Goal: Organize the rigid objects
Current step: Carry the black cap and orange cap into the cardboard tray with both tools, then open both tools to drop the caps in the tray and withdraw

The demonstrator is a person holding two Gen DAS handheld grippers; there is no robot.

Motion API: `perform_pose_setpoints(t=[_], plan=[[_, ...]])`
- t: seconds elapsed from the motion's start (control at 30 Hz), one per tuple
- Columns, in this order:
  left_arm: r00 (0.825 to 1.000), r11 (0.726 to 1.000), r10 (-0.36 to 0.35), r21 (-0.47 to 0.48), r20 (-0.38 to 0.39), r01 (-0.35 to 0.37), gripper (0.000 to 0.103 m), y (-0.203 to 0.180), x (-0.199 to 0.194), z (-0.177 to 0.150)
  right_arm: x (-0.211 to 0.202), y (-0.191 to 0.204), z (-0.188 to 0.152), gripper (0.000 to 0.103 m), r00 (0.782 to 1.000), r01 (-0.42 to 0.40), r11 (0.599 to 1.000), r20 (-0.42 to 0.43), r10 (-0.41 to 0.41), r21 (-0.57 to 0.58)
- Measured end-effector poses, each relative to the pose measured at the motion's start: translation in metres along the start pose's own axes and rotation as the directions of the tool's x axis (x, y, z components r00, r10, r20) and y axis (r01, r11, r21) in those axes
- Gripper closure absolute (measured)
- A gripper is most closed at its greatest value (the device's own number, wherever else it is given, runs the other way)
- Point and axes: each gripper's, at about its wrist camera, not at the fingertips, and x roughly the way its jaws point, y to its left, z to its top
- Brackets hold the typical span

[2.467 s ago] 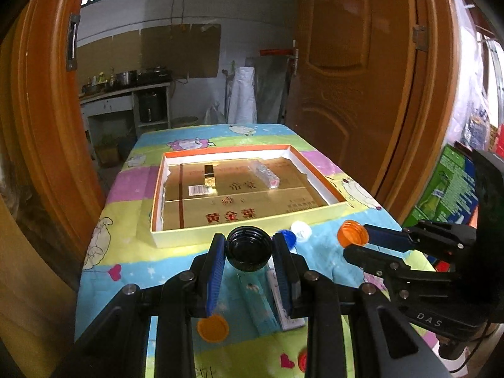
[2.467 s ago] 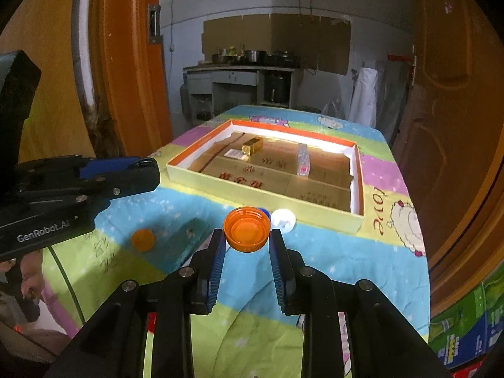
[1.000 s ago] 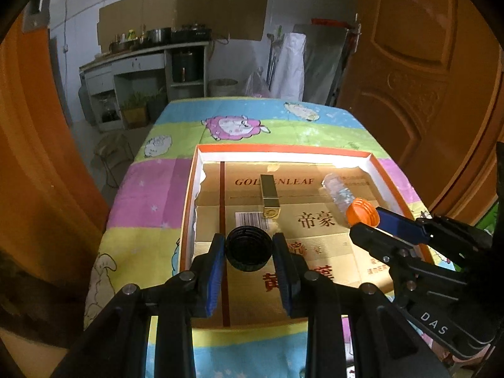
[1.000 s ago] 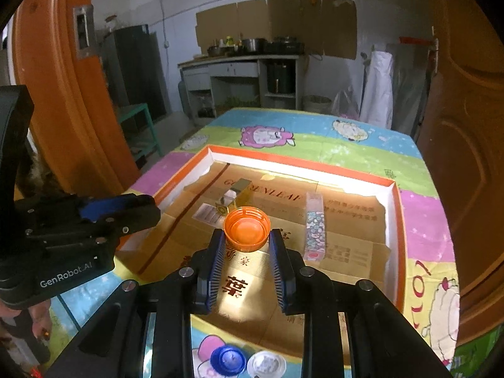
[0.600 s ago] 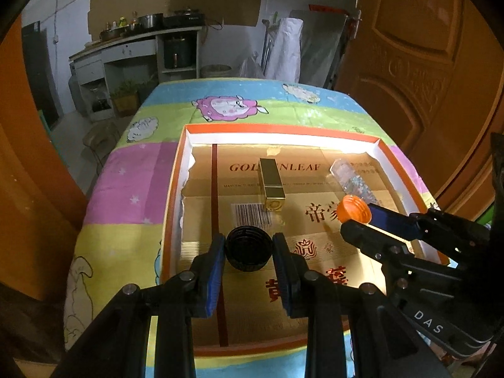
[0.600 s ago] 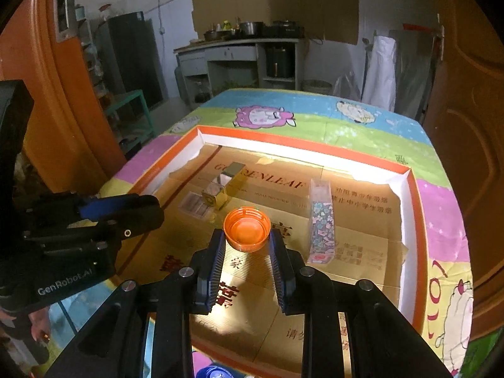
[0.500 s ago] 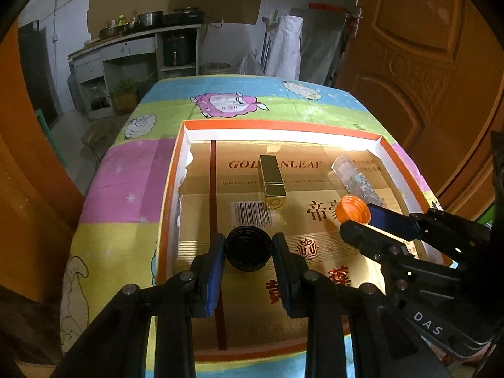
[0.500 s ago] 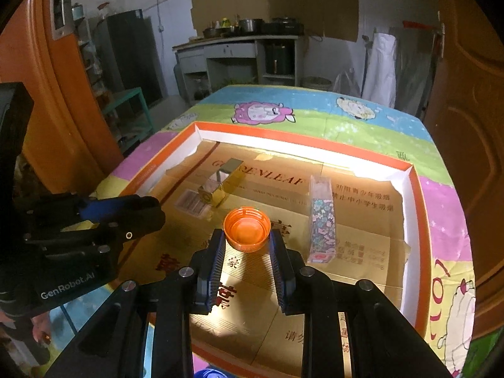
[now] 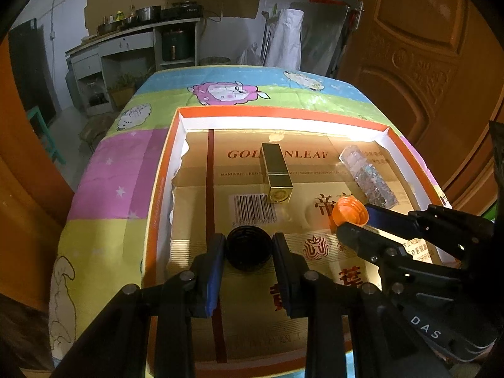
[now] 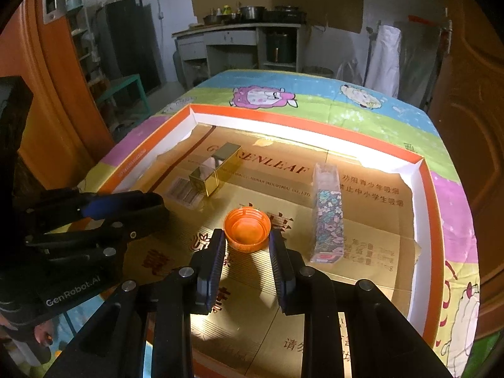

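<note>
My left gripper (image 9: 249, 249) is shut on a black bottle cap (image 9: 249, 247) low over the near left of the shallow orange-rimmed cardboard tray (image 9: 283, 113). My right gripper (image 10: 247, 241) is shut on an orange bottle cap (image 10: 247, 228) over the tray's middle; that cap also shows in the left wrist view (image 9: 349, 211). A gold rectangular box (image 9: 275, 173) lies in the tray, also in the right wrist view (image 10: 214, 170). A clear floral-patterned box (image 10: 327, 211) lies to its right, also in the left wrist view (image 9: 368, 179).
The tray (image 10: 422, 220) sits on a table with a colourful cartoon sheep cloth (image 9: 226, 89). Wooden doors (image 9: 419, 56) stand close on both sides. A kitchen counter (image 10: 239, 37) with pots is beyond the table's far end.
Both grippers, each with its cap, have moved from the table in front of the tray to over the tray's floor and come lower. In the last half second they edged slightly forward.
</note>
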Motion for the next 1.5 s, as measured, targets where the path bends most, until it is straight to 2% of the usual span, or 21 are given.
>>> perform_pose_setpoints(t=[0.4, 0.47, 0.57, 0.63, 0.7, 0.93, 1.2, 1.5], plan=[[1.000, 1.000, -0.016, 0.015, -0.008, 0.016, 0.072, -0.005, 0.003, -0.001, 0.007, 0.000, -0.002, 0.073, 1.000, 0.016, 0.999, -0.010, -0.016, -0.031], [1.000, 0.999, -0.029, 0.013, -0.010, 0.030, 0.069, -0.006, 0.002, -0.001, 0.007, -0.001, -0.002, 0.071, 1.000, 0.013, 0.999, -0.007, -0.013, -0.029], [0.999, 0.999, -0.034, 0.013, -0.008, 0.034, 0.062, -0.007, -0.001, -0.001, 0.005, -0.002, -0.003, 0.061, 1.000, 0.011, 1.000, -0.004, -0.011, -0.021], [0.999, 0.999, -0.045, 0.005, 0.001, 0.045, 0.053, -0.005, -0.006, -0.001, 0.004, -0.004, -0.003, 0.060, 1.000, 0.015, 1.000, -0.004, -0.015, -0.015], [0.999, 0.999, -0.051, 0.000, 0.008, 0.051, 0.052, -0.004, -0.010, -0.001, 0.002, -0.007, -0.004, 0.058, 1.000, 0.013, 1.000, -0.004, -0.013, -0.004], [0.995, 0.996, -0.084, 0.011, 0.058, 0.083, 0.052, -0.012, -0.040, -0.001, -0.018, -0.007, -0.005, 0.058, 1.000, 0.006, 1.000, 0.030, -0.007, 0.009], [0.981, 0.990, -0.141, 0.031, 0.137, 0.138, 0.052, -0.023, -0.087, -0.005, -0.054, 0.000, -0.014, 0.058, 0.997, 0.000, 1.000, 0.077, -0.001, 0.024], [0.968, 0.986, -0.164, 0.062, 0.193, 0.155, 0.052, -0.034, -0.133, -0.021, -0.096, 0.012, -0.031, 0.058, 0.993, 0.000, 1.000, 0.122, -0.004, 0.031]])
